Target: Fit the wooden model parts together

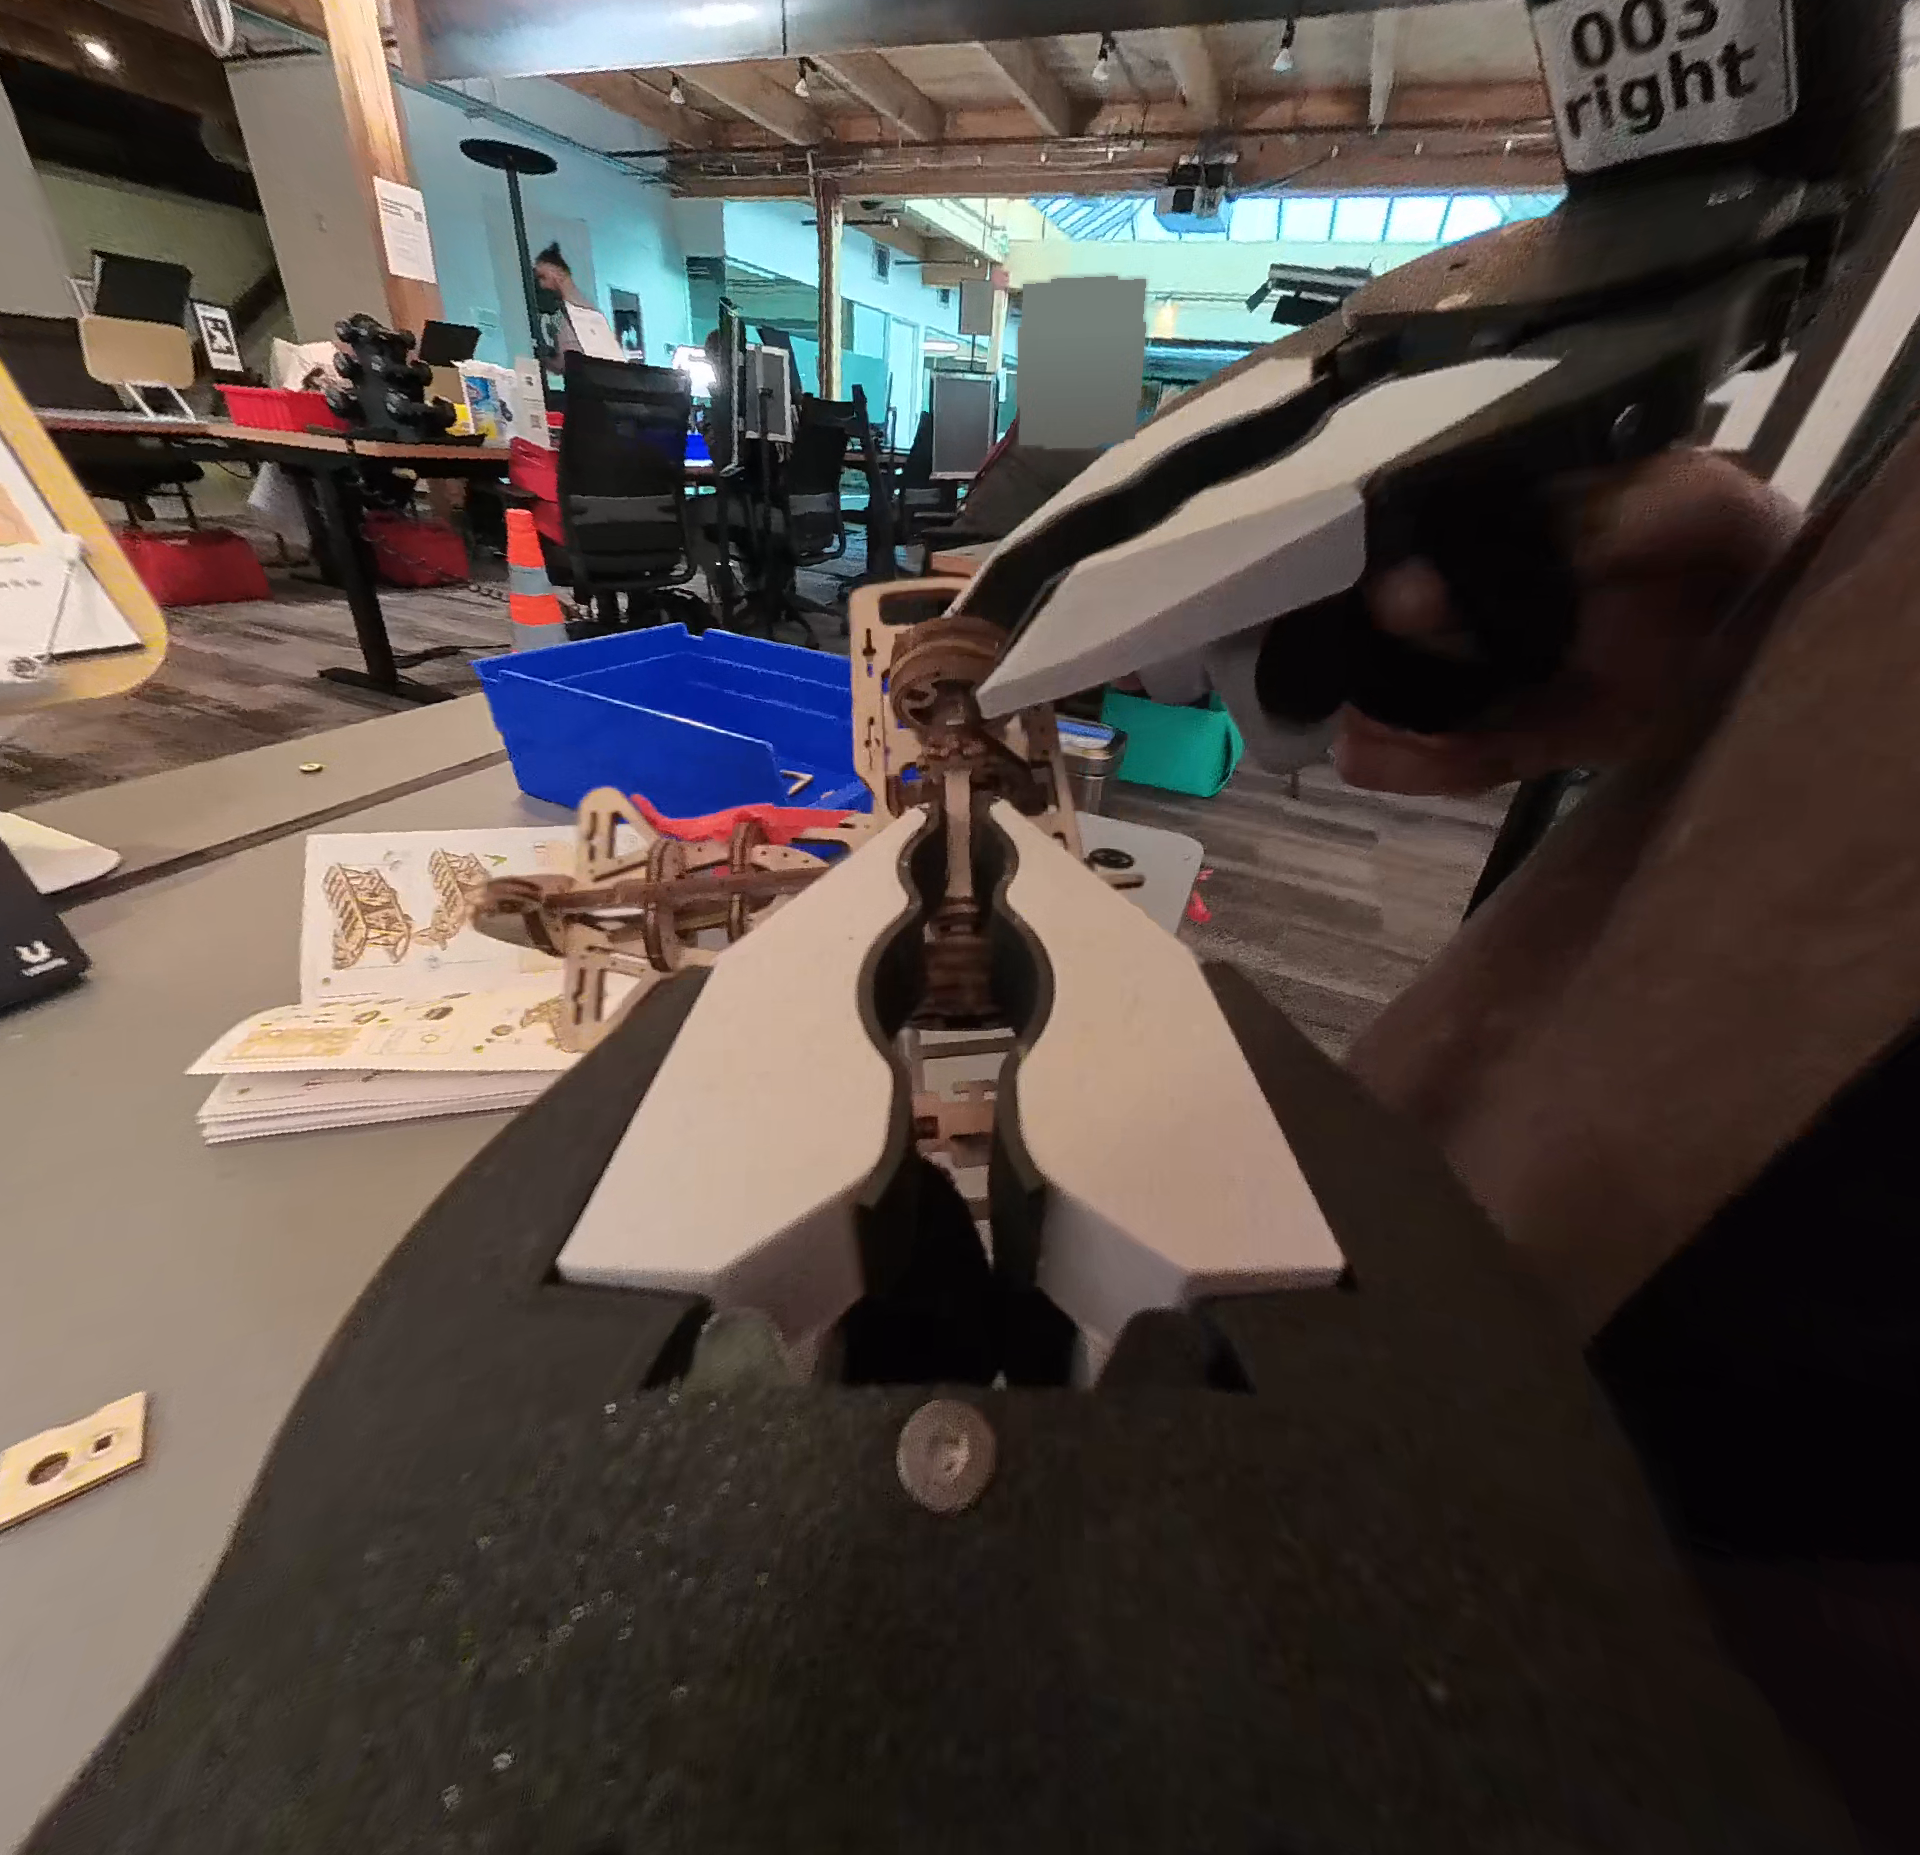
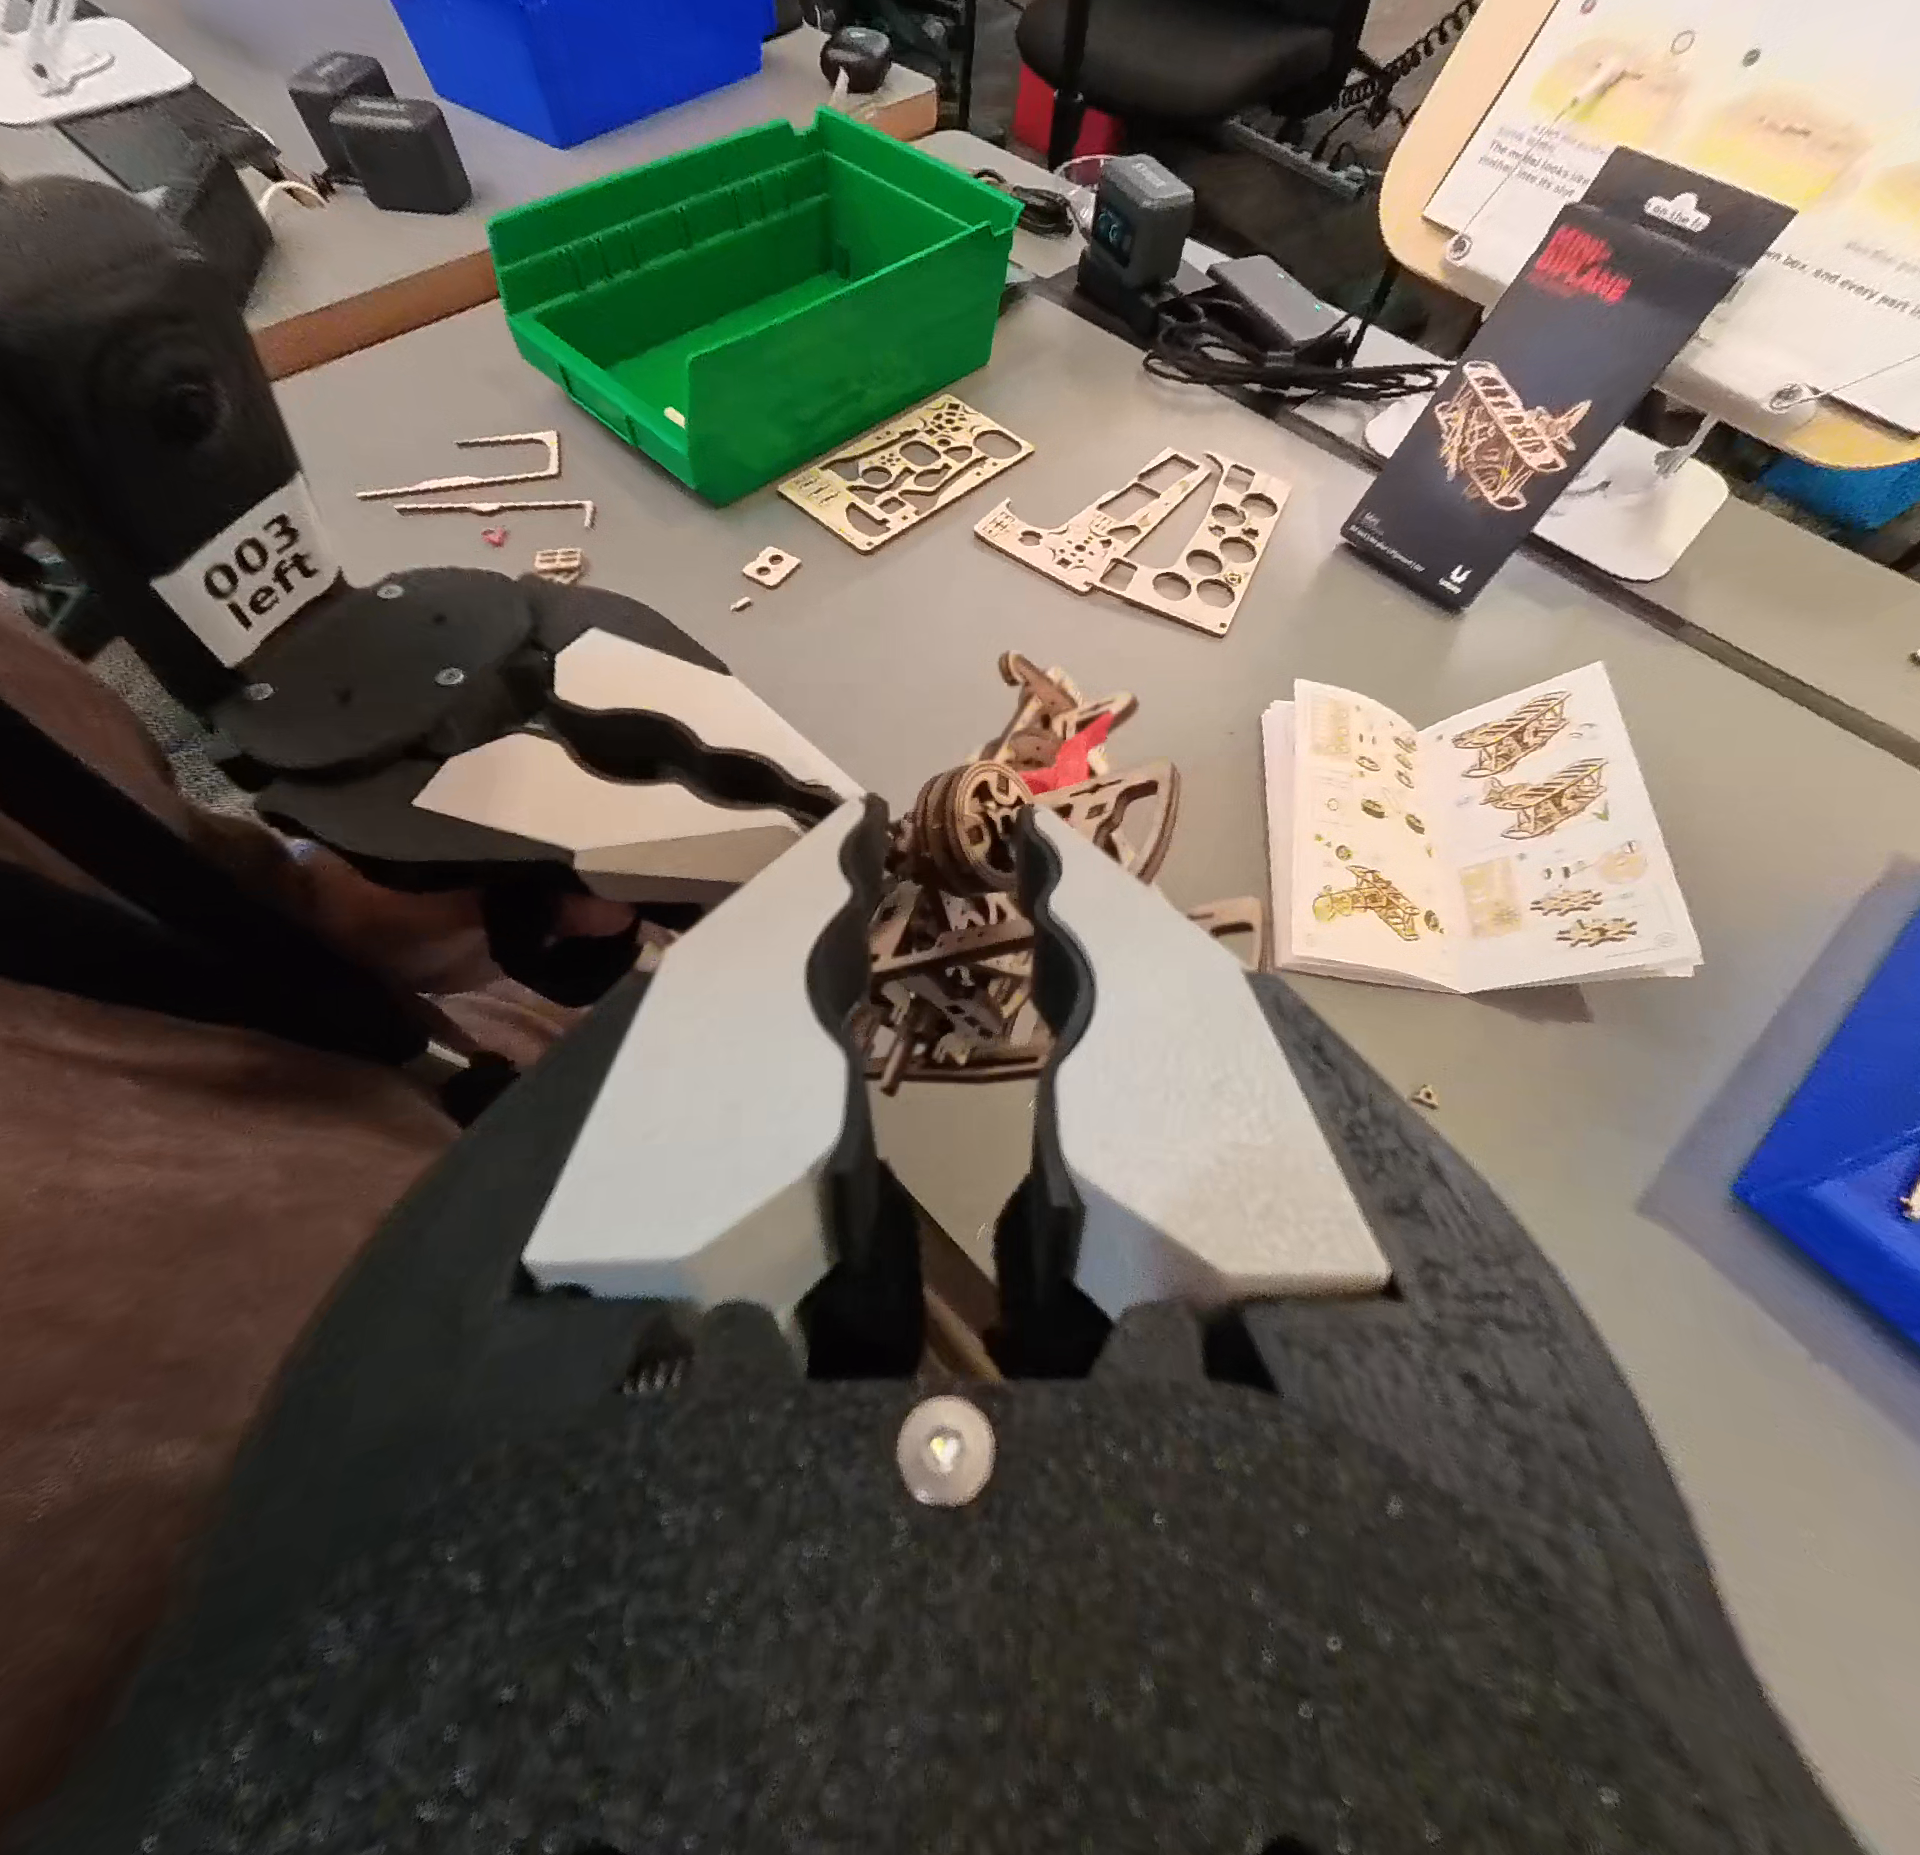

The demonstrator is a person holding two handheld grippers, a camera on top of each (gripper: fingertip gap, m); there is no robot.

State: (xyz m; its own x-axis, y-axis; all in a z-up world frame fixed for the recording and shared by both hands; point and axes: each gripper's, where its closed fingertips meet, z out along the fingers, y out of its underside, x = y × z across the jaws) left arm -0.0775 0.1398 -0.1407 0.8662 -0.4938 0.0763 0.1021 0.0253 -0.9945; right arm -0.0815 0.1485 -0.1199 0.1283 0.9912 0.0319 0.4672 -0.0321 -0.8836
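A partly built wooden plane model (image 1: 665,896) with a red part is held up over the grey table (image 1: 125,1234). My left gripper (image 1: 956,818) is shut on the model's frame, which shows in the slot between its fingers. In the right wrist view, the left gripper (image 2: 836,806) reaches in from the left. My right gripper (image 2: 948,823) is shut on a wooden wheel (image 2: 982,818) at the model's upper end, with the model's frame (image 2: 956,964) between its fingers. In the left wrist view, the right gripper (image 1: 971,662) comes in from the upper right onto that wheel (image 1: 930,667).
An open instruction booklet (image 2: 1475,839) lies right of the model. Punched-out wooden sheets (image 2: 1143,538), loose scraps and a green bin (image 2: 748,288) lie beyond. The dark kit box (image 2: 1538,392) stands at back right. A blue bin (image 1: 675,704) and a small wooden piece (image 1: 73,1457) also show.
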